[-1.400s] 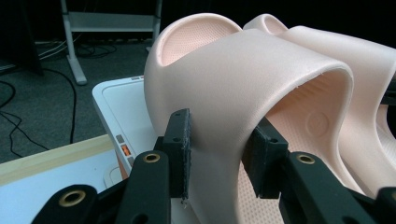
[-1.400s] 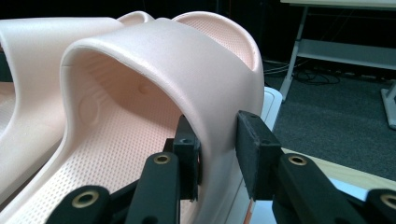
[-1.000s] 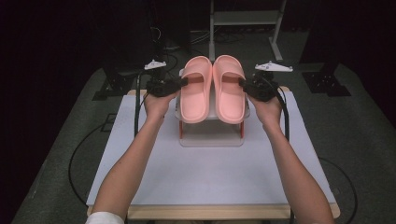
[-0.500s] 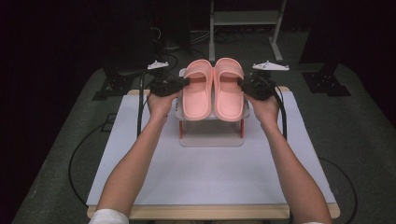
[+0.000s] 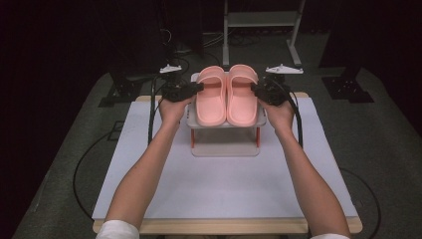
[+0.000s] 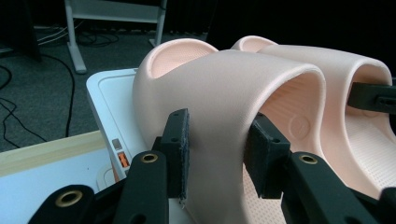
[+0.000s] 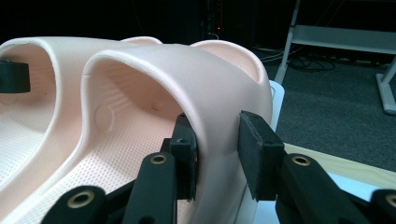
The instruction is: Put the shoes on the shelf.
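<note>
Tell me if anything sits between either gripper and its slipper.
Nothing does. The left gripper has its jaws around the left slipper's strap, and the right gripper likewise straddles the right slipper's strap, both on the white rack.

Left gripper (image 6: 215, 156): jaws closed on the strap side of the near pink slide sandal (image 6: 233, 93), one pad outside the strap, the other inside against its inner face. Second pink slide sandal (image 6: 345, 88) lies just beside it, touching. A black jaw of the other gripper (image 6: 373, 97) reaches into the second sandal's strap opening. Both sandals sit on a white rack (image 6: 109, 100), above the pale table surface (image 6: 42, 175) with wooden far edge.
</note>
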The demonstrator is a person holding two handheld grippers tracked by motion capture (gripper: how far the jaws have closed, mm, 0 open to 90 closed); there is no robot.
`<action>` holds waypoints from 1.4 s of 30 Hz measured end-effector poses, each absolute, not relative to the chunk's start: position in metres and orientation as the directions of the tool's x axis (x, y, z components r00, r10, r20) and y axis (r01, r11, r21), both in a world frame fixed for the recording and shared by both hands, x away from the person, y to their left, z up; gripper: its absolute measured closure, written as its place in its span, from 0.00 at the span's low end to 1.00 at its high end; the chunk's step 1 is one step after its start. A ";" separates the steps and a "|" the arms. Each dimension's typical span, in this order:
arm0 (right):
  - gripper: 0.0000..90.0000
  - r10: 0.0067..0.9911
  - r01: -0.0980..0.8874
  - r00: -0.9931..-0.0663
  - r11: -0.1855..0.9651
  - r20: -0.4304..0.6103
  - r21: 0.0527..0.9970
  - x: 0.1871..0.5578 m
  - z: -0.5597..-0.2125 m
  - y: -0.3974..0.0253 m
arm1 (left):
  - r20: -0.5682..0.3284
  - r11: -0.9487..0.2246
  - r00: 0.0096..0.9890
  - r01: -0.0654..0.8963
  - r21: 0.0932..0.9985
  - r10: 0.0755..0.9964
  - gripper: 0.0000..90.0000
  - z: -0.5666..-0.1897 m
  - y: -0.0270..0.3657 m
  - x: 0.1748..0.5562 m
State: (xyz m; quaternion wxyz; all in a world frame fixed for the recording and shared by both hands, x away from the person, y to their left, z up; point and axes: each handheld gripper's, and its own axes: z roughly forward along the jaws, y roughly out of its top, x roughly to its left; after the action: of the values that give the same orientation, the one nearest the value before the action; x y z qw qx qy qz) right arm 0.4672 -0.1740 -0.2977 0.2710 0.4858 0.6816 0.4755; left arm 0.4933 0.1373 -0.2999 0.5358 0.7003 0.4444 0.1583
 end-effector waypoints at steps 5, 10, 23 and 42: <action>0.75 0.921 0.411 -0.376 0.071 0.098 0.909 0.469 -0.298 -0.173 | -0.255 -0.030 0.554 0.453 0.891 0.793 0.70 -0.300 0.137 0.496; 0.75 0.923 0.413 -0.372 0.068 0.100 0.908 0.472 -0.301 -0.173 | -0.253 -0.030 0.551 0.453 0.891 0.795 0.70 -0.300 0.136 0.498; 0.75 0.929 0.415 -0.356 0.062 0.100 0.908 0.480 -0.302 -0.170 | -0.250 -0.036 0.549 0.456 0.889 0.798 0.70 -0.300 0.136 0.504; 0.75 0.937 0.419 -0.341 0.077 0.079 0.905 0.487 -0.302 -0.167 | -0.258 -0.023 0.547 0.453 0.891 0.796 0.69 -0.302 0.138 0.509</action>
State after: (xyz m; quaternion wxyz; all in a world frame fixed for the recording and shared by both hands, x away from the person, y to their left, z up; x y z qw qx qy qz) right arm 0.4870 -0.1667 -0.3016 0.2815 0.5003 0.6775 0.4598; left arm 0.5094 0.1378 -0.3022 0.5366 0.6969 0.4480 0.1601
